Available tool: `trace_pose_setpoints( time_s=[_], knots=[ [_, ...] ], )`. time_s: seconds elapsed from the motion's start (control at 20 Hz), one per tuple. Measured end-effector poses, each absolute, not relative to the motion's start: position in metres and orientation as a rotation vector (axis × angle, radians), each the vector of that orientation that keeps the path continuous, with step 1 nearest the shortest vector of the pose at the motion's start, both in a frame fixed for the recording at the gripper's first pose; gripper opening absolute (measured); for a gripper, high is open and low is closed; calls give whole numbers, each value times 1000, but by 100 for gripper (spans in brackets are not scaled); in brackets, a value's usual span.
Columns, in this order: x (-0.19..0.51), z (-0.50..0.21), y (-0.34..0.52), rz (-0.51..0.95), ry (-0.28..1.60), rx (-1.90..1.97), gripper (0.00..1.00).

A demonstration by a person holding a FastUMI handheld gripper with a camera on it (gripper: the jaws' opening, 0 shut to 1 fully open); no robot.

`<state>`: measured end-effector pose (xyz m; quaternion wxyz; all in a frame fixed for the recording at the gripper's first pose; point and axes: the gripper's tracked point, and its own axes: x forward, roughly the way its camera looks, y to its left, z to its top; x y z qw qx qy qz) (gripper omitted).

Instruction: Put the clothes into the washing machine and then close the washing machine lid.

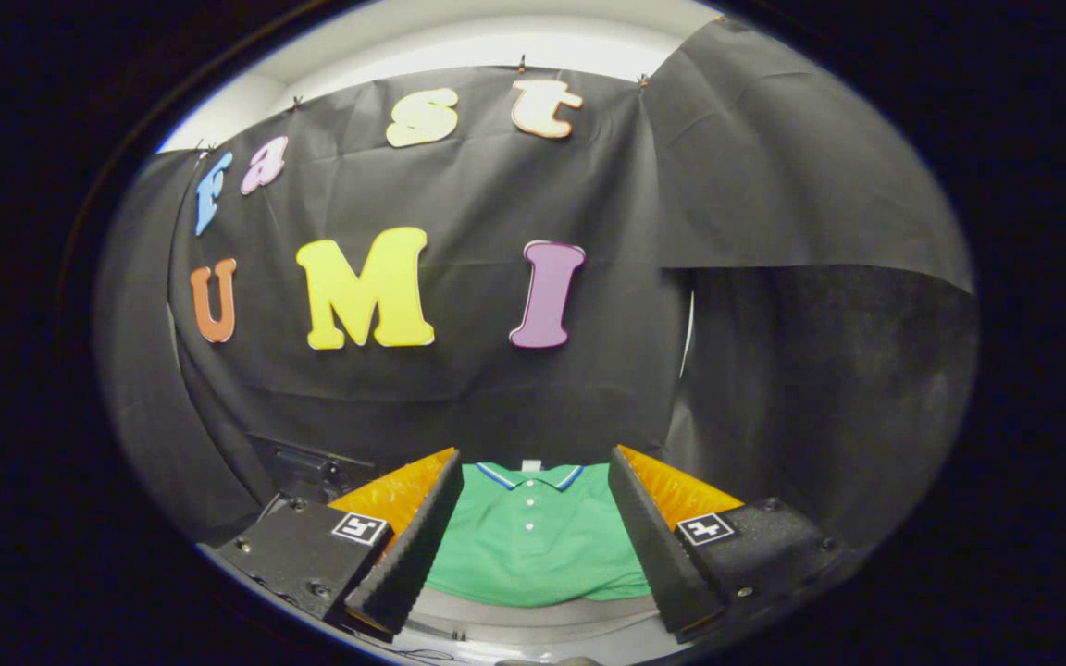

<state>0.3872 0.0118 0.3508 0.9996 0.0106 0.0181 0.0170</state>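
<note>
Hand-held gripper point(533, 481) spread above one green shirt point(533, 546).

gripper view | rides on gripper point(533, 467) | faces booth wall point(496, 388) | close above shirt point(533, 546)

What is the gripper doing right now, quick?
Gripper: open, holding nothing; the green polo shirt lies between and just beyond its spread fingers.
</note>
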Motion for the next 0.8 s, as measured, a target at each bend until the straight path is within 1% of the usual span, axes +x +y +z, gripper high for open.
trace_pose_setpoints(
  time_s=[0.25,0.45,0.55,0.8],
  knots=[
    [454,315,27,55,210,-8,99],
    [492,267,29,42,370,-26,99],
    [508,243,34,52,448,-18,99],
    [526,199,23,32,556,-40,99]
  ],
)
